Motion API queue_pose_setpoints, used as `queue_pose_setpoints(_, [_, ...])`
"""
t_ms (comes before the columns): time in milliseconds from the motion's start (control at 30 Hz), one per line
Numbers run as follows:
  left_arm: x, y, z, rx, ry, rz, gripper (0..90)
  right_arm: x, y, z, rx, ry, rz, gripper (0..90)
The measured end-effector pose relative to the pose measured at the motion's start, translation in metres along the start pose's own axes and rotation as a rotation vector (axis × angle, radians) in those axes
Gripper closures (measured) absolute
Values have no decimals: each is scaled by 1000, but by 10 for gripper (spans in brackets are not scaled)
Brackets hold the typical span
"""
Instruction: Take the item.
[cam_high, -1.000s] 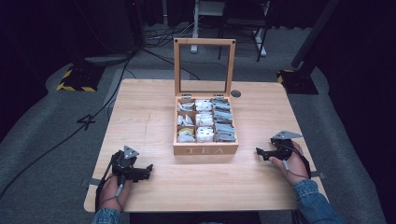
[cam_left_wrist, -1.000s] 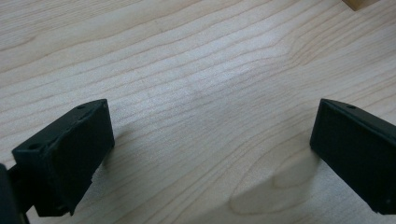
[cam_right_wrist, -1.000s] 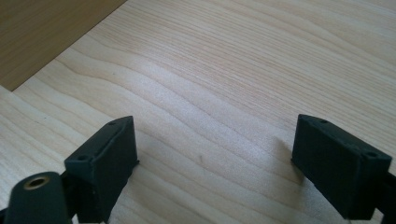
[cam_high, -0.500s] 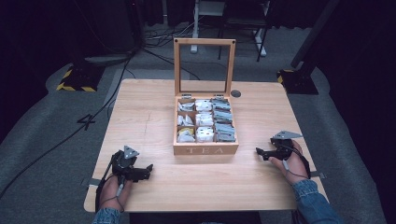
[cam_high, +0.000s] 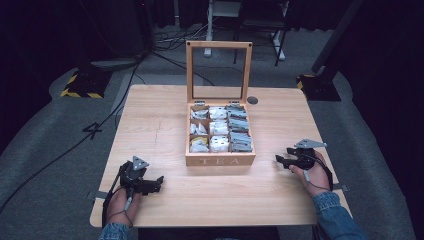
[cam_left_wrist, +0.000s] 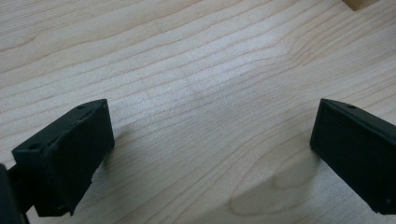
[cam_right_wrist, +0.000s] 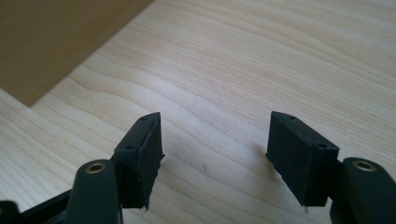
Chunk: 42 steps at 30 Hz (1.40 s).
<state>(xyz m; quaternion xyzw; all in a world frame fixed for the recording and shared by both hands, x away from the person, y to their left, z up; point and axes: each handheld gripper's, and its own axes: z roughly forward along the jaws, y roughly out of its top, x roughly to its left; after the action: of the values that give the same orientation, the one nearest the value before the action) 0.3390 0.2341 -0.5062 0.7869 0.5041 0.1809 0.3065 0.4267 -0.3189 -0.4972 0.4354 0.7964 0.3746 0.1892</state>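
A light wooden table (cam_high: 165, 115) with a pale grain stands on a grey carpeted floor (cam_high: 45, 150), and a round dark grommet (cam_high: 252, 100) sits in its far right part. The room beyond is dark, with black cables (cam_high: 165, 47) trailing over the floor at the far side near a white-legged stand (cam_high: 220, 10). Yellow-and-black hazard-striped bases (cam_high: 80, 87) rest at far left, and a dark slanting post (cam_high: 332, 37) rises at far right.
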Motion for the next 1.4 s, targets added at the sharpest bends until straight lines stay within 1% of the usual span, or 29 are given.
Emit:
queue_pose_setpoints(200, [0, 0, 0, 0, -1, -1, 0, 2, 7, -11, -51, 12, 49, 377])
queue_pose_setpoints(367, [0, 0, 0, 1, -3, -3, 0, 8, 16, -19, -79, 38, 63, 394])
queue_pose_setpoints(500, [0, 0, 0, -1, -1, -3, 0, 16, 26, -24, -93, 60, 45, 413])
queue_pose_setpoints(600, [0, 0, 0, 0, 0, -3, 0, 22, 32, -26, -105, 72, 42, 424])
queue_pose_setpoints(633, [0, 0, 0, 0, 0, -3, 0, 22, 32, -26, -105, 72, 42, 424])
queue_pose_setpoints(667, [0, 0, 0, 0, 0, -3, 0, 27, 37, -29, -110, 78, 37, 429])
queue_pose_setpoints(900, [0, 0, 0, 0, 0, -3, 0, 47, 54, -39, -145, 106, 18, 432])
queue_pose_setpoints(1000, [0, 0, 0, 0, 0, -3, 0, 55, 60, -42, -159, 127, 6, 432])
queue_pose_setpoints(1067, [0, 0, 0, 0, 0, -3, 0, 58, 62, -42, -163, 134, 0, 433])
queue_pose_setpoints(1100, [0, 0, 0, 0, 0, -3, 0, 61, 65, -43, -169, 144, -6, 432])
queue_pose_setpoints(1400, [0, 0, 0, 0, 0, -3, 0, 73, 78, -40, -183, 187, -11, 440])
